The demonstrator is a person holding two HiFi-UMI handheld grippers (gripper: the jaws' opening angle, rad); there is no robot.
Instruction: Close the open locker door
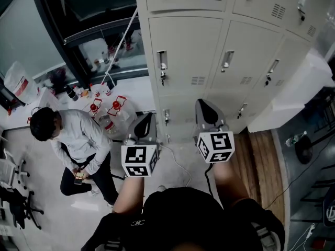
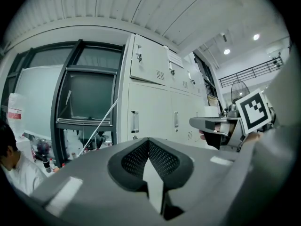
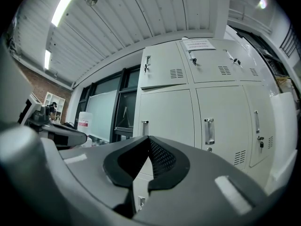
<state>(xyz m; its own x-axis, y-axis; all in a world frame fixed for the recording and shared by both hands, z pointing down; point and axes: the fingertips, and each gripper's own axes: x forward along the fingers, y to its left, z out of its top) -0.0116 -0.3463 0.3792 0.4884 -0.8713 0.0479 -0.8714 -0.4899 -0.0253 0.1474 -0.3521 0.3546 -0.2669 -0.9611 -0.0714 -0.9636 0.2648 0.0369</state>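
A bank of cream lockers (image 1: 220,61) stands straight ahead. The upper left door (image 3: 164,69) hangs slightly ajar, its lower edge standing out from the frame; the left gripper view shows this door (image 2: 148,62) too. Every other door looks closed. My left gripper (image 1: 148,117) points level at the lockers' left end, with its jaws (image 2: 149,140) shut and nothing between them. My right gripper (image 1: 202,103) is beside it, a little nearer the lockers, also shut (image 3: 148,138) and empty. Neither touches a door.
A person in a white shirt (image 1: 78,137) stands at the left, looking down at something in the hands. Red-capped bottles (image 1: 104,109) crowd the floor by a dark-framed window (image 1: 99,41). A white covered object (image 1: 298,93) sits at the right, and a cable (image 1: 180,163) runs below the lockers.
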